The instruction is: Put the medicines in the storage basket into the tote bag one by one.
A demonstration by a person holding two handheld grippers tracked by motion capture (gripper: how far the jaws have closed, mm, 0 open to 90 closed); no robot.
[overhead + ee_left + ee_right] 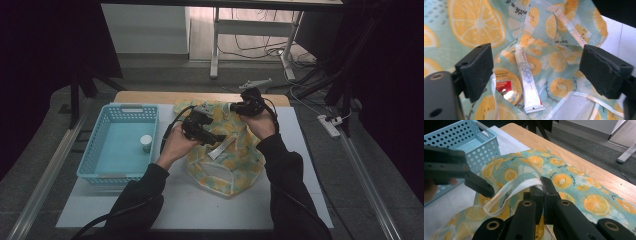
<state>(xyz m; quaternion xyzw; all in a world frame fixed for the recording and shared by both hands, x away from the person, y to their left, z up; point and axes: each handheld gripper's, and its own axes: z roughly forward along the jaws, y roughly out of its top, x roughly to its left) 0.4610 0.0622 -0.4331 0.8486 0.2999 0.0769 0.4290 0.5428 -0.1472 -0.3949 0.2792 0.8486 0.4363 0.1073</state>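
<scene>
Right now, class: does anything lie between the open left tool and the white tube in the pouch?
Nothing visible: the left tool is open above the white tube, which lies uncovered beside a round tin.

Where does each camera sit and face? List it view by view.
High view: above the table, looking forward and down; both forearms, left gripper, right gripper.
Left gripper view: over the bag, open jaws framing a tube and tin.
Right gripper view: along shut jaws pinching the bag's rim; basket beyond.
All share the bag.

Tube [529,82] & tin [507,86] in bag [474,25]
</scene>
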